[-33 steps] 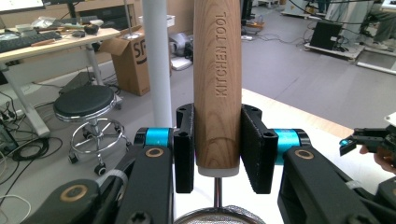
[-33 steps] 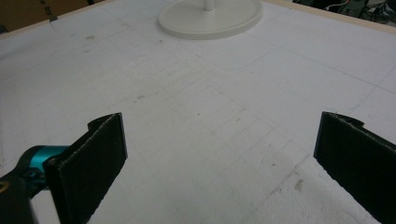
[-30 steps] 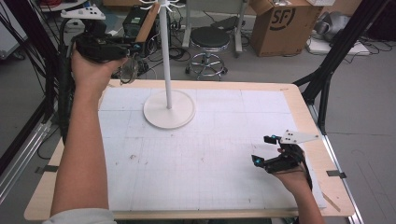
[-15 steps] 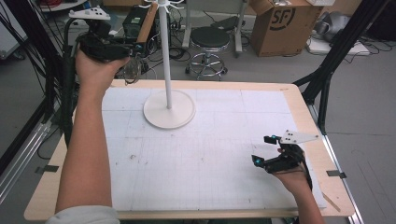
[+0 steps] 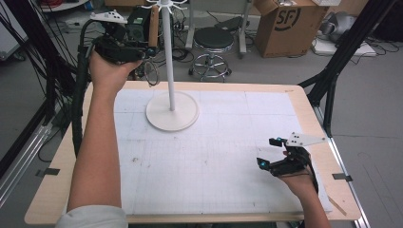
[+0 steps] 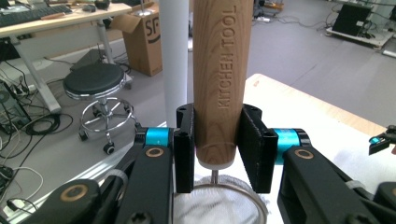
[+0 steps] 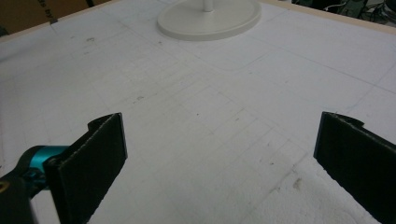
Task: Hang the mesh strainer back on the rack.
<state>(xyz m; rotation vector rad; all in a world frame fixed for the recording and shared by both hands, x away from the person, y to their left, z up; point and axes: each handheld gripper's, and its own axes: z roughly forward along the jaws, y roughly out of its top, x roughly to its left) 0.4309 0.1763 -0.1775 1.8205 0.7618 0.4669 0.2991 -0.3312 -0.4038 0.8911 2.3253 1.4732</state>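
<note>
Now our left tool (image 6: 217,154) is clenched on a wooden handle (image 6: 219,70) stamped KITCHEN TOOL, held up beside the white pole (image 5: 167,57) of a hanger stand. Below the tool hangs a thin wire ring with fine mesh (image 6: 219,207), so we think it is a small strainer. It looks light, with a hard handle that is easy to pinch, while the mesh could bend if squeezed. Our right tool (image 5: 278,156) rests low and apart, its jaws wide and holding nothing. Under it the worktop (image 5: 223,156) is flat, white and marked with squares. Behind our left tool we see a stool (image 5: 215,40) and a cardboard box (image 5: 285,26).
</note>
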